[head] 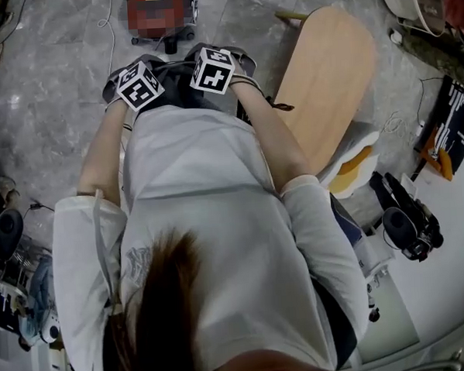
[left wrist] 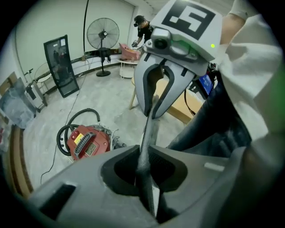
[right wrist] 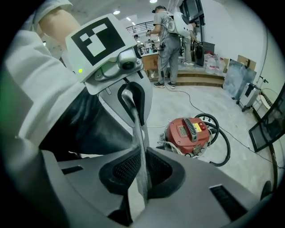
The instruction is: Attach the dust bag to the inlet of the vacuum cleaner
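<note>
- The left gripper has its fingers pressed together on the edge of a thin grey fabric dust bag.
- The right gripper pinches the same bag's edge.
- The bag is stretched between both grippers, well apart from the red canister vacuum cleaner standing on the pale grey floor.

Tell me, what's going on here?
A person holds a gripper in each hand. The left gripper and the right gripper are both shut on a grey dust bag, held between them. The red vacuum cleaner stands on the floor ahead, apart from the bag, so nothing is attached yet.
</note>
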